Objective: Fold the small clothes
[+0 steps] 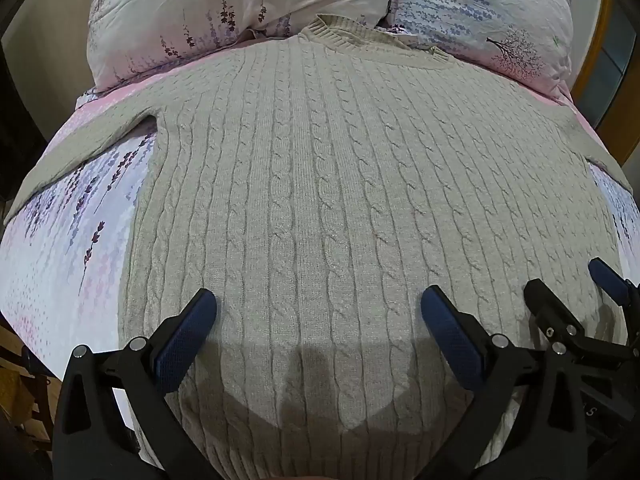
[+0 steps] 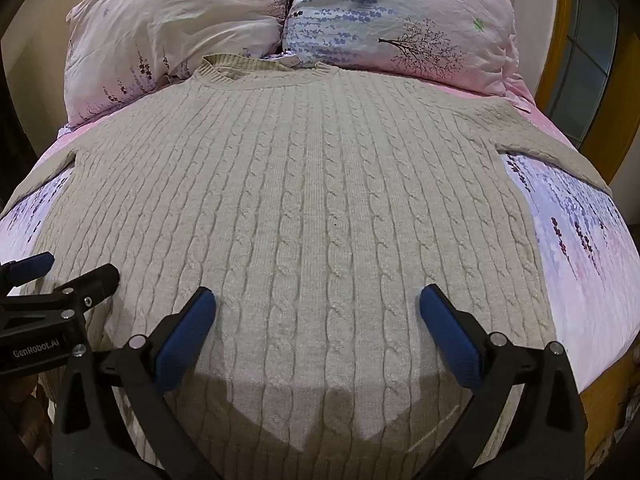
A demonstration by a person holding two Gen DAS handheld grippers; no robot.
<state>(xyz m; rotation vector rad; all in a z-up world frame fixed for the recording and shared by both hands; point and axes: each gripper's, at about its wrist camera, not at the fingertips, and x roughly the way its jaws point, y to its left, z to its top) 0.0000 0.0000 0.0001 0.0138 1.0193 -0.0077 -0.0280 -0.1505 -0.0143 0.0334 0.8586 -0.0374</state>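
Across the bed [image 1: 60, 248] a sweater [image 1: 320, 200] is lying flat, collar toward the pillows [image 2: 200, 20]. Both grippers, left [image 1: 319, 312] and right [image 2: 318, 310], are hovering released above its hem; folding is likely just starting, calling for a hem or sleeve grasp.

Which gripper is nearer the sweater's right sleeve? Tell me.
Right. The right gripper hovers over the sweater's lower body on the right sleeve's side; the left gripper hovers further left.

The sweater [image 1: 320, 184] hem runs out of both views at the bottom, behind the tool arms. Its sleeve ends slip off the bed [image 1: 60, 240] sides, unseen. The pillows [image 2: 280, 12] are cropped by the top edge.
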